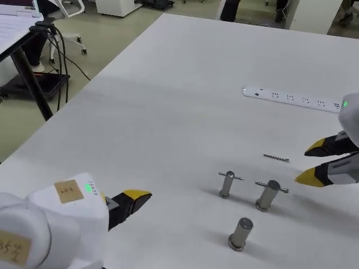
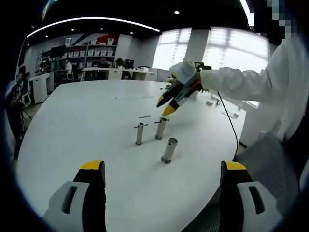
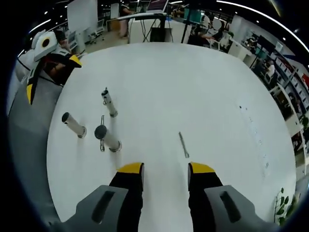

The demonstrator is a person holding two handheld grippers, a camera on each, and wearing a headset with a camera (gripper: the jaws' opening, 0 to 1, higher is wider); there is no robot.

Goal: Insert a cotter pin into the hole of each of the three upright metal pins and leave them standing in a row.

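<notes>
Roughly 2/3 done, by the look of it. Three upright metal pins stand on the white counter (image 1: 168, 101). The far pin (image 1: 226, 184) and the mid pin (image 1: 267, 194) each have a thin cotter pin through the hole near the top, w/ the ends sticking out both sides. The bare pin (image 1: 241, 232) has no cotter that I can see. It stands nearer the person and off the line of the other two, so the group reads more as a triangle than a row.

The loose cotter pin (image 1: 276, 158) lies flat on the counter, beyond the mid pin and apart from it, approx. between the pins and the power strip (image 1: 291, 98). In the right gripper view it lies just ahead of the jaws, a bit to the right side.

The right gripper (image 1: 303, 166) hovers near that loose cotter pin, jaws parted w/ a moderate gap, nothing between them. The left gripper (image 1: 134, 200) is well apart from the pins on the other side. Its own view shows the jaws wide and empty, pointing toward the pins.

Left to do, as I judge it:
- pick up the loose cotter pin
- thread it thru the bare pin's hole
- probably nudge that pin into line w/ the other two, keeping all three upright
</notes>
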